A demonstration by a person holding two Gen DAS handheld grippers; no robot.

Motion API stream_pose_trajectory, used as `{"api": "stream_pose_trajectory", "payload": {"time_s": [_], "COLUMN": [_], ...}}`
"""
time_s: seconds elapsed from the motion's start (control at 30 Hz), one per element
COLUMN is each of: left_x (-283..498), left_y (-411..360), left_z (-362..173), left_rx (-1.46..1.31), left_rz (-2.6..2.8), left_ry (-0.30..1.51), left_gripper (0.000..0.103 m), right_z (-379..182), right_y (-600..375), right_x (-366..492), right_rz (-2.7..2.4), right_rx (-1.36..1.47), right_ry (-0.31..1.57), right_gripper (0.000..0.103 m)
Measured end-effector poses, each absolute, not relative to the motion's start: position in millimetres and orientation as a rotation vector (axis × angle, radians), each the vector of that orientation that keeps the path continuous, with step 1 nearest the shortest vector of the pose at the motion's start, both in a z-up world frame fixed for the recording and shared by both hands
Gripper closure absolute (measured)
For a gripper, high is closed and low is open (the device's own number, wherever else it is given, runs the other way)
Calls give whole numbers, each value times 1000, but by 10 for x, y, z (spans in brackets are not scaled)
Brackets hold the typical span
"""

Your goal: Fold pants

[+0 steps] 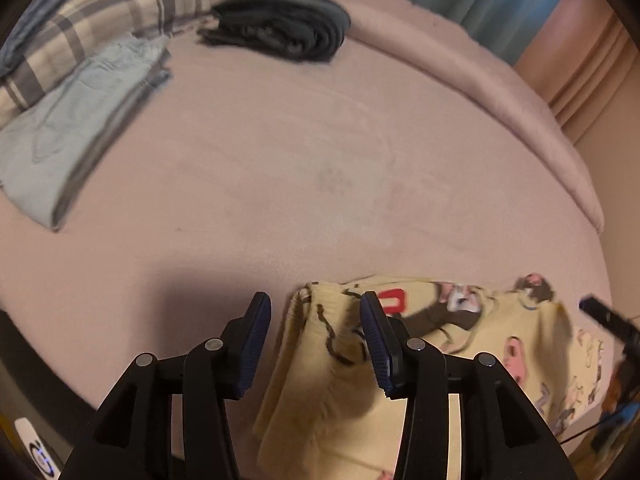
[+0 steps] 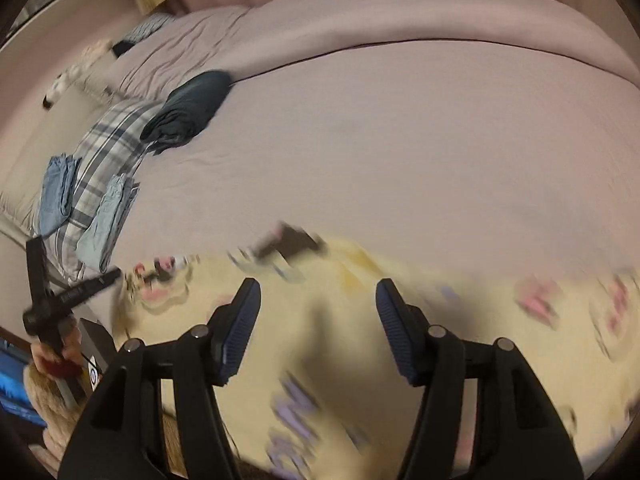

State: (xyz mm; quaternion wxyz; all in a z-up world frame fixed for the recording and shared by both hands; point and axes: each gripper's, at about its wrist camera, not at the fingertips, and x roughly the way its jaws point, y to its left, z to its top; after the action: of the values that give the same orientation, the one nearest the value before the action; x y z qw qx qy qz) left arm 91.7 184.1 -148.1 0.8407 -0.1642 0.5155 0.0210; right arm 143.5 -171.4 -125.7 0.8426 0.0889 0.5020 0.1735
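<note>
Pale yellow pants with a cartoon print lie along the near edge of a pink bed cover. My left gripper stands open over their folded left end; the cloth edge lies between the jaws, and the pads do not press it. In the right wrist view the same pants spread blurred under my right gripper, which is open with nothing gripped. One of the right gripper's fingers shows at the pants' right side. The left gripper's fingers appear at the far left, held by a hand.
Folded light blue jeans and a plaid garment lie at the back left, with a dark folded garment behind them. The bed's edge curves down on the right, with a blue curtain beyond it.
</note>
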Motion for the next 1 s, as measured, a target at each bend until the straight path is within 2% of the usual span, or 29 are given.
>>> {"api": "stream_pose_trajectory", "payload": {"time_s": [0.3, 0.37, 0.43, 0.63, 0.8, 1.0], "left_x": [935, 895, 838, 803, 859, 834], "left_y": [1911, 1893, 1901, 1877, 1933, 1930], "left_z": [-1693, -1683, -1688, -1544, -1720, -1602], "left_rx": [-437, -429, -419, -392, -423, -417], "left_rz": [2, -11, 6, 40, 37, 48], "left_ry": [1093, 1077, 1056, 1005, 1050, 1044], "left_gripper": [58, 71, 74, 76, 76, 70], "right_z": [-1789, -1889, -1853, -1674, -1764, -1831], "right_y": [-1256, -1281, -1294, -1302, -1217, -1297], "right_x": [2056, 2077, 2031, 2020, 2060, 2032], "right_rz": [442, 458, 508, 454, 404, 406], "right_rx": [69, 90, 104, 191, 132, 95], "right_ry": [1206, 1224, 1184, 1102, 1092, 1061], "right_gripper": [44, 56, 94, 95, 97, 92]}}
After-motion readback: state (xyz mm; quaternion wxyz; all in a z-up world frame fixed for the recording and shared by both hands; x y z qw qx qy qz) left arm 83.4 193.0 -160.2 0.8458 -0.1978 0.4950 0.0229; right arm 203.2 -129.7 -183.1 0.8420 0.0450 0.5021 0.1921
